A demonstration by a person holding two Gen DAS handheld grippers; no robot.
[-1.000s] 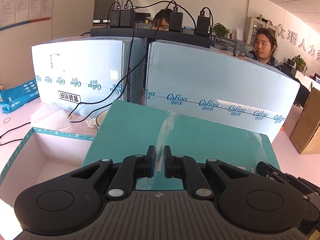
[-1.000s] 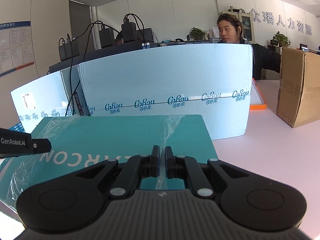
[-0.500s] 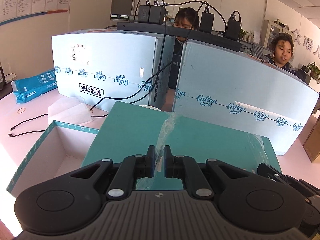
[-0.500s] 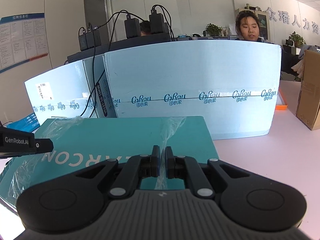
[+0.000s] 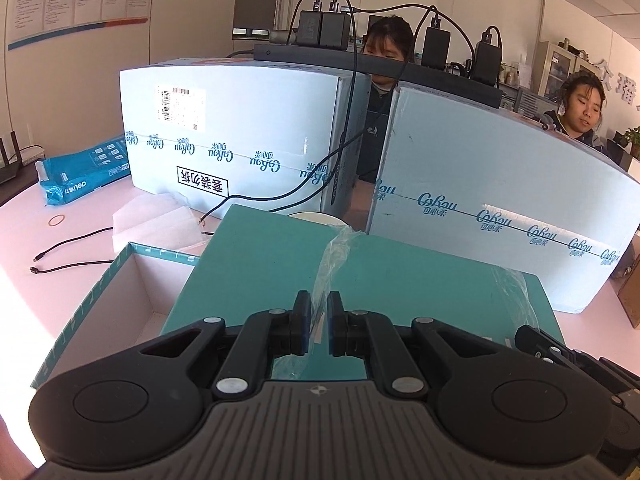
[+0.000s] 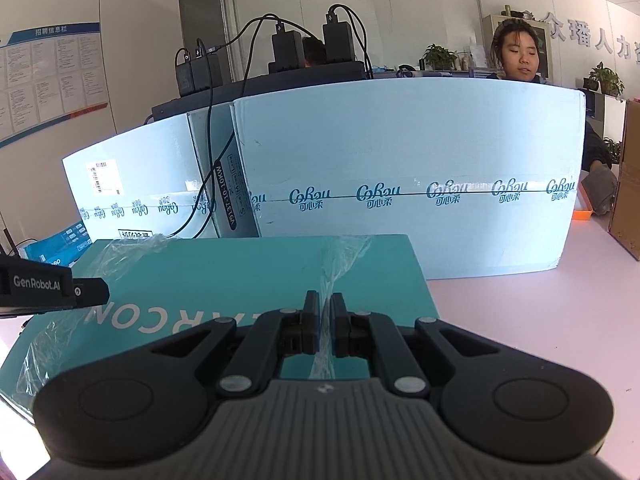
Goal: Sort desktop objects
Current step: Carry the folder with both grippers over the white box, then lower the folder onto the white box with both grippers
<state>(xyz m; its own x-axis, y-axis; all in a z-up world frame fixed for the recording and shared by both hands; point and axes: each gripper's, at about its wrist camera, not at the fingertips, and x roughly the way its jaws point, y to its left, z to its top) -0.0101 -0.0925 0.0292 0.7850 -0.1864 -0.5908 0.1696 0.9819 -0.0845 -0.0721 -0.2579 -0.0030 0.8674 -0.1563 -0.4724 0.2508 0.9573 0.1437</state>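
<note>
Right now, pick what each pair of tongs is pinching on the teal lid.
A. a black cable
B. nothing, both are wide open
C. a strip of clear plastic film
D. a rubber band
C: the left tongs and right tongs are each shut on crinkled clear plastic film lying across the teal lid.

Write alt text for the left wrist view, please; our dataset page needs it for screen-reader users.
The left gripper, jaws shut on a strip of clear plastic wrap, holds a teal box lid over an open teal box on a pink desk. Behind stand two pale blue cartons.
</note>
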